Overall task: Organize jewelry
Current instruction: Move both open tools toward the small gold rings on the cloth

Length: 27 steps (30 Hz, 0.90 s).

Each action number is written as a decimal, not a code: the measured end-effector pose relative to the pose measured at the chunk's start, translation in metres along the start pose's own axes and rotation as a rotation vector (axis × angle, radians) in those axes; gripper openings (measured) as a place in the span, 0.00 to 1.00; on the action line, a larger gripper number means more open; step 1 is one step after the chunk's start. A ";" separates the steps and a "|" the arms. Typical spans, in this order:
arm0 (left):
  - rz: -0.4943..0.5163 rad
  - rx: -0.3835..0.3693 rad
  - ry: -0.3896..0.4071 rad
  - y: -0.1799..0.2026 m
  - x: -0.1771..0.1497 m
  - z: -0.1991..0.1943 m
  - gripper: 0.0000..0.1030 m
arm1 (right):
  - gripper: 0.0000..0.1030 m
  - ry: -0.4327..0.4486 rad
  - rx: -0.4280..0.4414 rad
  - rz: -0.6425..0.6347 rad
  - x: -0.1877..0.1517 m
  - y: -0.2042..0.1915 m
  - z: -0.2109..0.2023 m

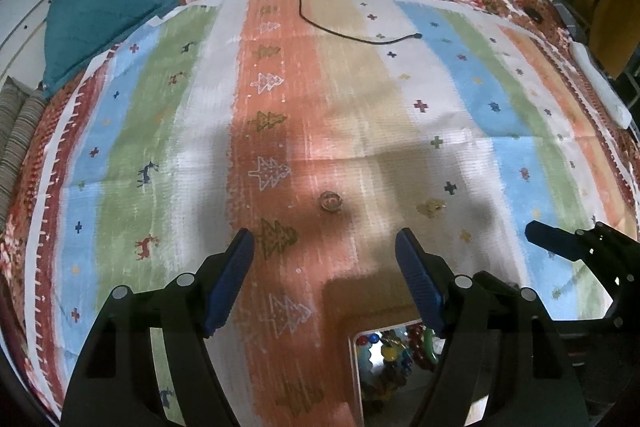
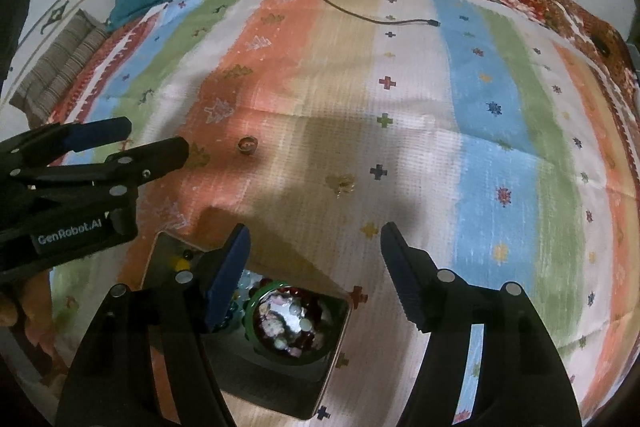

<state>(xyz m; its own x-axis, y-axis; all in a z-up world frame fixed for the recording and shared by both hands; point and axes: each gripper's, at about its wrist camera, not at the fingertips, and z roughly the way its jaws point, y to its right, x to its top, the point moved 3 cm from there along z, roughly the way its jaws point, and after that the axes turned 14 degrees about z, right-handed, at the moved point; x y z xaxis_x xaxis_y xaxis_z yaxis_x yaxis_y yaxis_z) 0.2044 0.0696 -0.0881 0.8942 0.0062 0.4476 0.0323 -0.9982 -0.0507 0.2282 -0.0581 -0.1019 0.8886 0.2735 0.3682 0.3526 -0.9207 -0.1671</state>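
Hovering over striped mat (image 1: pixel 360 99): left tongs (image 1: pixel 324 283) and right tongs (image 2: pixel 316 267) both spread wide, nothing between them. Ring (image 1: pixel 330 201) sits centre frame, gold trinket (image 1: pixel 431 207) right of it. Jewelry box (image 2: pixel 332 343) of beads bottom centre.

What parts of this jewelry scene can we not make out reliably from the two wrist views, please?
- Box: in the left wrist view the bottom edge and the left gripper cut it off; in the right wrist view a finger of the right gripper covers part of its contents.
- Beads in the box: a tangle, separate pieces unclear.
- Ring: too small for detail.
- Gold piece: blurred, blends into the cloth.
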 end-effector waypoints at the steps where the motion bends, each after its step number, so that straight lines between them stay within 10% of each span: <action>1: -0.002 0.000 -0.007 -0.001 0.001 0.003 0.70 | 0.66 -0.006 -0.006 0.001 0.001 0.001 0.004; 27: 0.005 -0.059 -0.118 -0.010 0.012 0.059 0.64 | 0.65 -0.115 -0.017 -0.001 0.020 0.008 0.052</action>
<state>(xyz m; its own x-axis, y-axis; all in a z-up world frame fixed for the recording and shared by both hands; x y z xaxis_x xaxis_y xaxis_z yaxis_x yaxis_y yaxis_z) 0.2409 0.0834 -0.1352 0.9407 0.0045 0.3392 0.0041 -1.0000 0.0017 0.2642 -0.0460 -0.1435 0.9166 0.3032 0.2608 0.3489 -0.9249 -0.1510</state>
